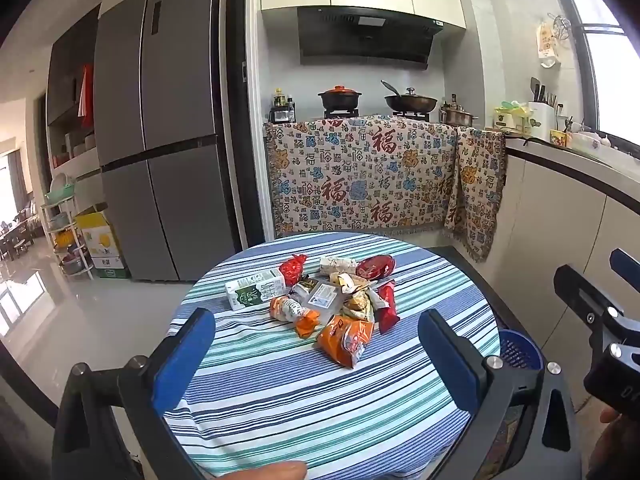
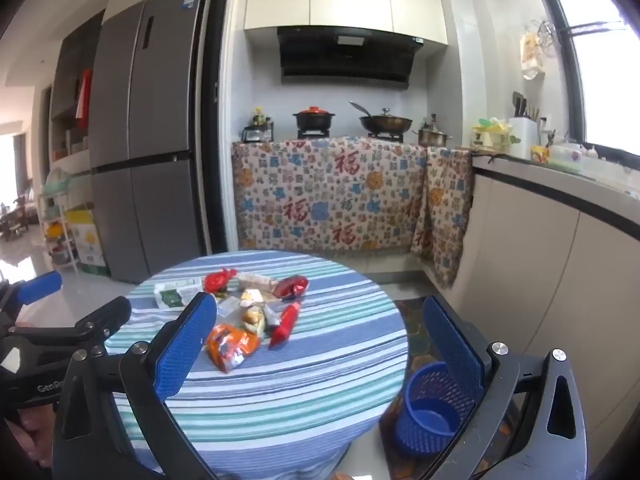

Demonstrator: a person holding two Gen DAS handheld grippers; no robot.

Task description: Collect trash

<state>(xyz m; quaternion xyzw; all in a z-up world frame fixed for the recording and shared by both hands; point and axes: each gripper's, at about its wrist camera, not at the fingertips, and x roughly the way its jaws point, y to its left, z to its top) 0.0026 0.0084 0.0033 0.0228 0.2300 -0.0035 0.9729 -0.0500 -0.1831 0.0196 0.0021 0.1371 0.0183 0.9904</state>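
A heap of crumpled snack wrappers (image 1: 340, 304) lies toward the far edge of the round striped-cloth table (image 1: 320, 400), with a white-and-green milk carton (image 1: 256, 290) at the heap's left. A blue plastic mesh wastebasket (image 2: 432, 408) stands on the floor beside the table's near right edge.

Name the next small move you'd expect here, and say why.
Probably the right gripper eases forward and down onto the orange wrapper, the nearest piece of the trash pile. Both grippers are open and hold nothing, and the blue basket stands empty on the floor by the table's right side, nearest that gripper.
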